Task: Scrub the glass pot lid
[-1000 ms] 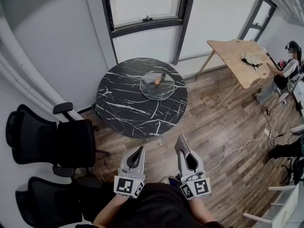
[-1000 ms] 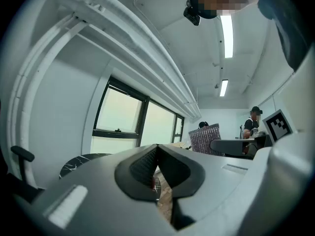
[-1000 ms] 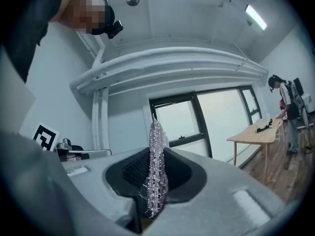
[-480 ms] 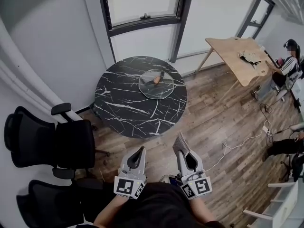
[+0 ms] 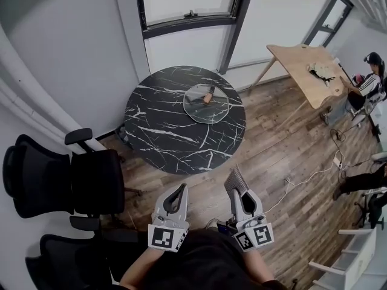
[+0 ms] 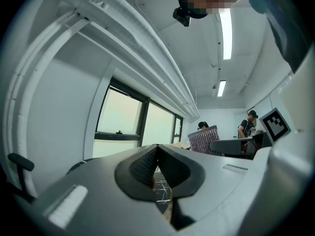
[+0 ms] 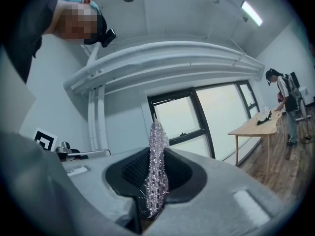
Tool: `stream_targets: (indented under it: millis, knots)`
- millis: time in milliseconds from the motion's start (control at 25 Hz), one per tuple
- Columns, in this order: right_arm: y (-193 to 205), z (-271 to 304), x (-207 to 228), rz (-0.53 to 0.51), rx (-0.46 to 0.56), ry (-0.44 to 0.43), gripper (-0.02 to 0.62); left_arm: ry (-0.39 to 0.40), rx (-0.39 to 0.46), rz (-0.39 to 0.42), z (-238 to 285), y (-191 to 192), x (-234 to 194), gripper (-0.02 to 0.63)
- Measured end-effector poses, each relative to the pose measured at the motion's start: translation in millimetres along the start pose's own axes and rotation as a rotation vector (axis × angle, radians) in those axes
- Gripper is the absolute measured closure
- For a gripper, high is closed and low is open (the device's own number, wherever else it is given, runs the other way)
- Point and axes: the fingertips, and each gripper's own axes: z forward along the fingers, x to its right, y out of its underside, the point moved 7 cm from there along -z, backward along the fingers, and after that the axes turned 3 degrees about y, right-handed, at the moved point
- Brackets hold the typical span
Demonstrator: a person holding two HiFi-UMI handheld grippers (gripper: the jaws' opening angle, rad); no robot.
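A round glass pot lid (image 5: pixel 208 103) with a brown knob lies on the far right part of the black marble round table (image 5: pixel 163 132). Both grippers hover low in the head view, well short of the table, over the wood floor. My left gripper (image 5: pixel 179 190) (image 6: pixel 156 154) is shut, with nothing between its pads. My right gripper (image 5: pixel 234 183) (image 7: pixel 156 161) is shut on a silvery mesh scrub pad (image 5: pixel 236 180) (image 7: pixel 156 168), which stands upright above the jaws.
Two black office chairs (image 5: pixel 57 183) stand at the left, near the table. A wooden desk (image 5: pixel 308 71) with a seated person (image 5: pixel 369 83) is at the far right. Cables (image 5: pixel 314 177) trail over the wood floor. Windows line the wall behind the table.
The whole view has shifted: the table and lid now sit slightly right and nearer in the head view, and both grippers appear a little lower in the frame. The grips are unchanged.
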Motion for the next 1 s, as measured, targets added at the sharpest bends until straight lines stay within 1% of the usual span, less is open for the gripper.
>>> stream_targets:
  millis: [80, 160, 240, 400, 480, 560, 760, 1000]
  knots:
    - [3, 7, -7, -0.003, 0.002, 0.017, 0.515, 0.013, -0.014, 0.023, -3, -1, -11, 0.603]
    - [6, 15, -13, -0.018, 0.007, 0.034, 0.515, 0.030, -0.024, 0.023, -3, 1, -23, 0.603]
    - [9, 23, -18, -0.027, 0.004, 0.048, 0.515, 0.042, -0.018, 0.010, 1, 3, -34, 0.603]
    - [15, 33, -21, -0.026, -0.022, 0.060, 0.515, 0.056, -0.049, -0.024, 6, 11, -44, 0.603]
    - [18, 43, -17, -0.023, -0.025, 0.058, 0.514, 0.055, -0.045, -0.031, 14, 15, -48, 0.603]
    - [21, 57, -9, -0.016, -0.025, 0.054, 0.515, 0.053, -0.039, -0.025, 27, 17, -54, 0.603]
    - [24, 97, 21, 0.014, -0.042, 0.039, 0.514, 0.026, -0.071, -0.026, 63, 18, -69, 0.603]
    - [17, 171, 78, 0.020, -0.057, 0.009, 0.515, 0.013, -0.086, -0.028, 146, 20, -85, 0.603]
